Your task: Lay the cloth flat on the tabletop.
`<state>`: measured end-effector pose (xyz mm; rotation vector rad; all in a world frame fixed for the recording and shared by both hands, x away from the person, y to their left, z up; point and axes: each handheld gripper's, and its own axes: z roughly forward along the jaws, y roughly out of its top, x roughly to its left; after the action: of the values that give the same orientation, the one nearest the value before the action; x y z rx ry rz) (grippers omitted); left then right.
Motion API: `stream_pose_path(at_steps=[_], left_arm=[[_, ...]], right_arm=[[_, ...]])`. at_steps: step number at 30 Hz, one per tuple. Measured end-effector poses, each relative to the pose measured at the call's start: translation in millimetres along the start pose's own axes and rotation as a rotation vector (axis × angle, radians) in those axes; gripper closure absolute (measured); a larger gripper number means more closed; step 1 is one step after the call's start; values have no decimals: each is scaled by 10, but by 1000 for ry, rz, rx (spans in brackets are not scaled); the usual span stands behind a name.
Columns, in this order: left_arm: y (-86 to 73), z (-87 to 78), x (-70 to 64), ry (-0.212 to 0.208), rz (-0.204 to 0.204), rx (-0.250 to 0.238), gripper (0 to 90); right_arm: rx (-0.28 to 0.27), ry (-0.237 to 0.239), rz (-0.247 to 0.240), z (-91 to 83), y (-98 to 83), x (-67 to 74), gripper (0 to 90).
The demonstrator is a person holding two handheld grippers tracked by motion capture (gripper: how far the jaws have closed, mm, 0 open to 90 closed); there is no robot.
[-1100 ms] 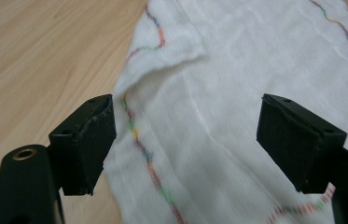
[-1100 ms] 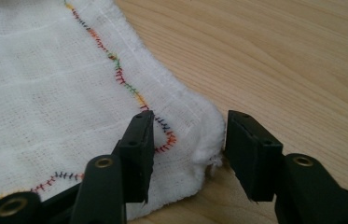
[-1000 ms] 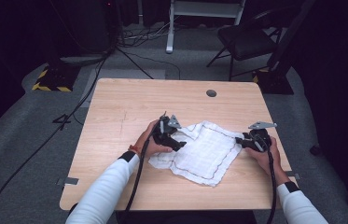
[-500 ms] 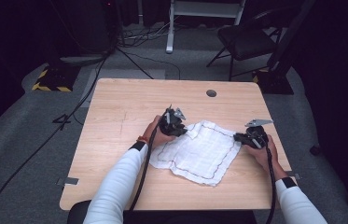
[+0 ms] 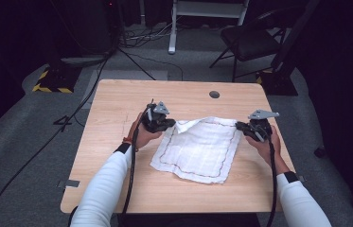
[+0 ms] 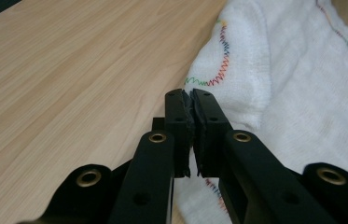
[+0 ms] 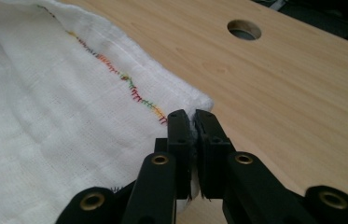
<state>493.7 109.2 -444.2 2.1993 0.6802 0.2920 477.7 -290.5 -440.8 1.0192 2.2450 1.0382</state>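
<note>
Both grippers are now gripping the white cloth (image 5: 197, 147), which is lying mid-frame on the bench (image 5: 117, 109). The left gripper (image 5: 170, 124) has just been closing on its upper-left corner, the right gripper (image 5: 238, 126) on its upper-right corner. Compared with a second ago, the far edge is being pulled straighter, likely readying a fold.

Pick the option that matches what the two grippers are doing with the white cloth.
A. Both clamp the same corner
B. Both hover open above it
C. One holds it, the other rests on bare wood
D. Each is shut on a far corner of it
D: the left gripper and the right gripper each have their jaws shut on a separate far corner of the white cloth.
</note>
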Motion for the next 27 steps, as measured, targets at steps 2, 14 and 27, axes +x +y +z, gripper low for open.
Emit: stream_pose_path(at_steps=[2, 14, 27], left_arm=[[-65, -14, 32, 11, -10, 9, 848], [-100, 217, 20, 38, 34, 34, 545], [115, 804, 62, 101, 39, 137, 425]], right_arm=[[-2, 2, -13, 65, 86, 25, 856], [58, -21, -42, 585, 256, 85, 857], [71, -26, -17, 624, 199, 38, 855]])
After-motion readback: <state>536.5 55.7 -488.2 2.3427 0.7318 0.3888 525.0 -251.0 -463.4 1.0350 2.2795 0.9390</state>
